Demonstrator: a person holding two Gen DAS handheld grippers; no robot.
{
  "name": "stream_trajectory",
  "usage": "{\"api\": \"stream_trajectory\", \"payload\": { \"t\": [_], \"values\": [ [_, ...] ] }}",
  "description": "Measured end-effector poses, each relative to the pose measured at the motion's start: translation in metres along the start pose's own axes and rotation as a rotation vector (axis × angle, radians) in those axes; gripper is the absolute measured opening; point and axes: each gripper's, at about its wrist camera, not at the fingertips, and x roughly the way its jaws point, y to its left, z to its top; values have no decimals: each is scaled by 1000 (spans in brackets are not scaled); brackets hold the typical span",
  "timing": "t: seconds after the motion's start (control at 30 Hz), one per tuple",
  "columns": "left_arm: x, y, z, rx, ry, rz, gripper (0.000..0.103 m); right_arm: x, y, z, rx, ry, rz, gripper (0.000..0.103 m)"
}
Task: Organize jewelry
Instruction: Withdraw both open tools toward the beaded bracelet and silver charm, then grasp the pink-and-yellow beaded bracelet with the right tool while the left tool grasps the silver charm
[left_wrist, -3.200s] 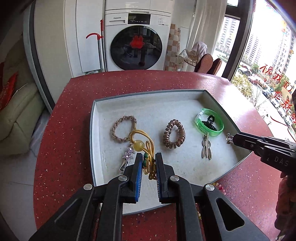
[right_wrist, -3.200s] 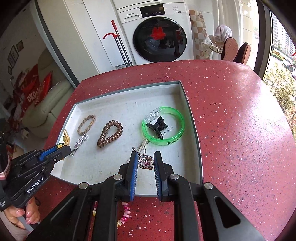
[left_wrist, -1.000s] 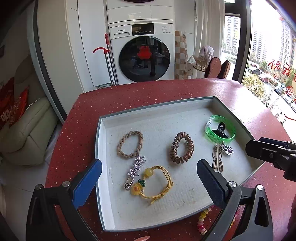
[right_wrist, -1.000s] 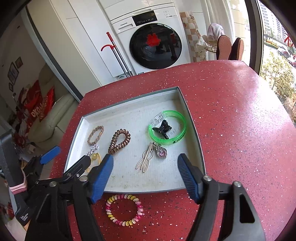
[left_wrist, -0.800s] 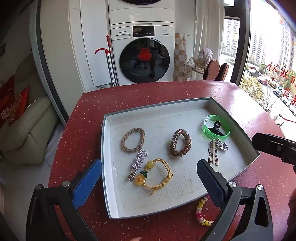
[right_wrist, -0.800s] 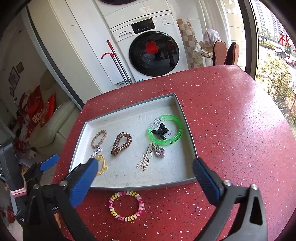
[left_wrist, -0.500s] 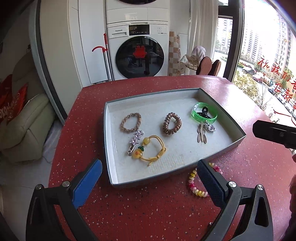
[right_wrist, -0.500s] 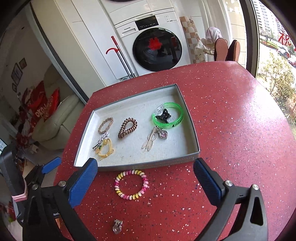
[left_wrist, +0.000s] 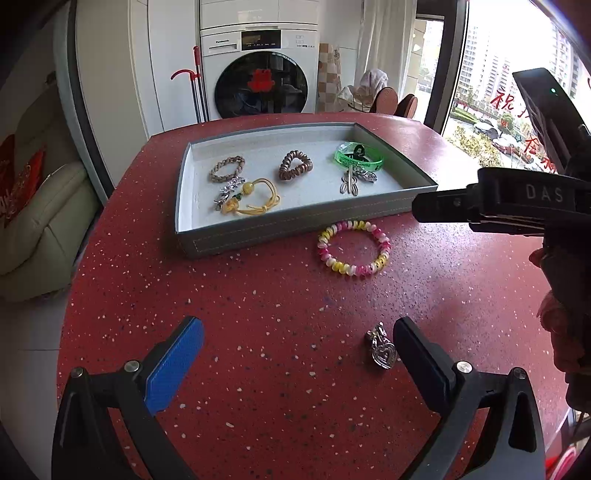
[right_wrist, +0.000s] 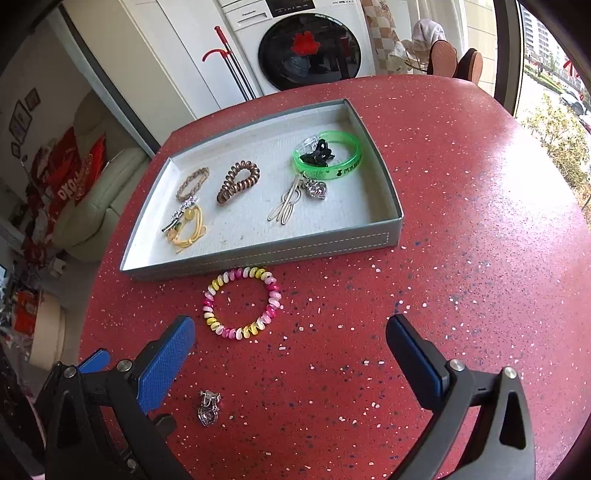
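Seven trinkets in grey tray (right_wrist: 258, 254), beaded bracelet (right_wrist: 242, 302) outside, both tongs spread

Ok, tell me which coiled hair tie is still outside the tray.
The pink-and-yellow coiled hair tie lies on the red table; the brown coiled one sits inside the grey tray.

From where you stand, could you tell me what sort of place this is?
Most likely a home, probably a high-rise flat's living or laundry area. A front-loading washing machine stands behind the red speckled table, a cream sofa sits to the left, and the window shows apartment towers and a street below.
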Motion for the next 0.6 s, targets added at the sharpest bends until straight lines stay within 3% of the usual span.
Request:
{"api": "stream_trajectory", "payload": {
  "t": [0.13,0.27,0.6],
  "values": [
    [8,-11,-12,0,27,16,103,13,7,-1,-49,31,-32,95],
    [12,-17,-17,-4,38,25,103,25,12,2,-84,61,-46,78],
    [19,-32,-19,20,39,39,102,41,32,3,-232,66,-98,58]
  ]
}}
